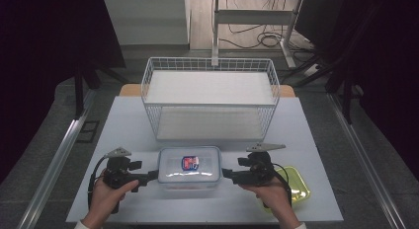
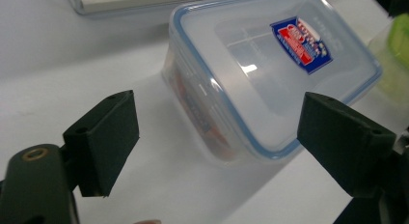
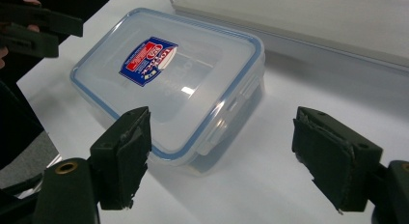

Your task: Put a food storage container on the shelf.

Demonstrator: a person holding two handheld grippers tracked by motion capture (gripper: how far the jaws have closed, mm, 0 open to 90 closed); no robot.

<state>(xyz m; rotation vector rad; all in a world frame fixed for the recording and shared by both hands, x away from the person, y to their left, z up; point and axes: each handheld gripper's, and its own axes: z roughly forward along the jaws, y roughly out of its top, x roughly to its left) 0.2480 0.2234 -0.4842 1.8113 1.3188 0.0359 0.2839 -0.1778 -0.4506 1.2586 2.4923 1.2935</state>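
1. Now we are holding the left tongs [image 1: 154, 175] and the right tongs [image 1: 225, 172] at the two short ends of the clear rectangular plastic food box with a blue-rimmed lid and a red-and-blue label [image 1: 189, 167]; it is sitting on the white table [image 1: 316, 155] between them, just in front of the white wire basket [image 1: 210, 98].
2. Both tongs are standing wide with nothing between their jaws; the box is lying just ahead of the jaws in each gripper view, and the pads are not pressing on it.
3. We are judging the step in hand as taking hold of the box from both ends. To do it well, we are suggesting bringing each pair of tongs in level, squaring the jaws to the end wall or its latch, and closing both sides evenly so the box is not skidding or tipping.
4. A yellow-green plastic tray [image 1: 295, 182] is lying behind the right tongs, partly covered by the hand [image 1: 274, 192].
5. We are not making out the box's contents clearly; something reddish is showing through the wall [image 2: 193, 105], and the label text is too small to read.
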